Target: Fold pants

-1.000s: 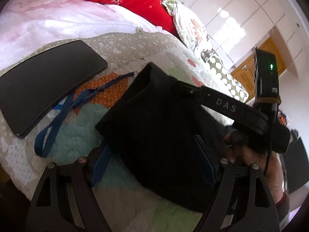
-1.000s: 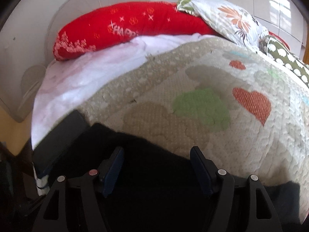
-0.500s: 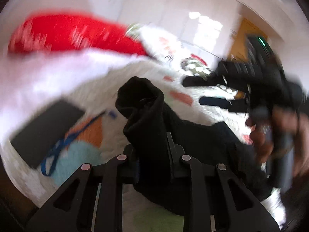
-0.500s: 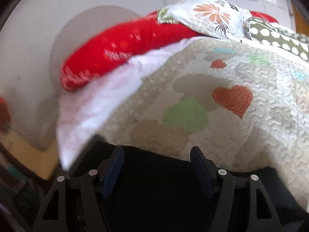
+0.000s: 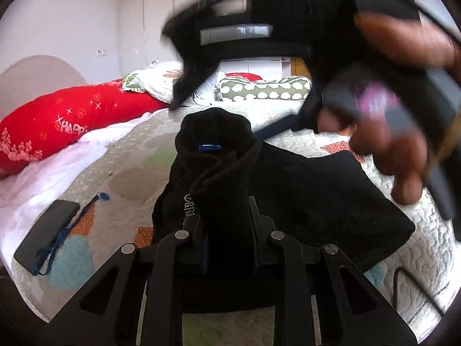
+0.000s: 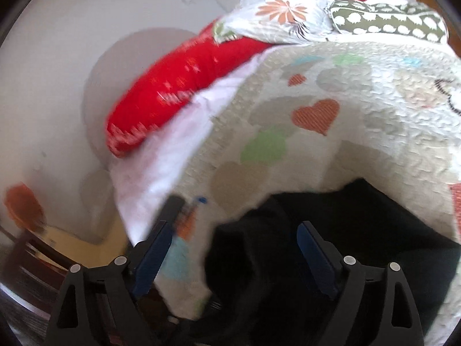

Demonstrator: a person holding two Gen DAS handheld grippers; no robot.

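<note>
The black pants (image 5: 322,199) lie folded on the quilted bed. My left gripper (image 5: 227,230) is shut on a bunched edge of the pants and holds it up off the quilt. The pants also show in the right wrist view (image 6: 331,245), low in the frame. My right gripper (image 6: 233,250) is open and empty, its blue pads (image 6: 314,248) above the black cloth. In the left wrist view the right gripper (image 5: 302,20) and the hand holding it are blurred, high at the upper right above the pants.
A black phone (image 5: 46,236) with a blue lanyard (image 5: 66,236) lies on the quilt (image 5: 129,178) at left. A red pillow (image 5: 72,121), a floral pillow (image 6: 282,14) and a green dotted pillow (image 5: 265,92) line the far side. The bed's edge is at left.
My left gripper closed on the pants edge and lifted it. My right gripper stayed open and rose away from the pants, swinging left.
</note>
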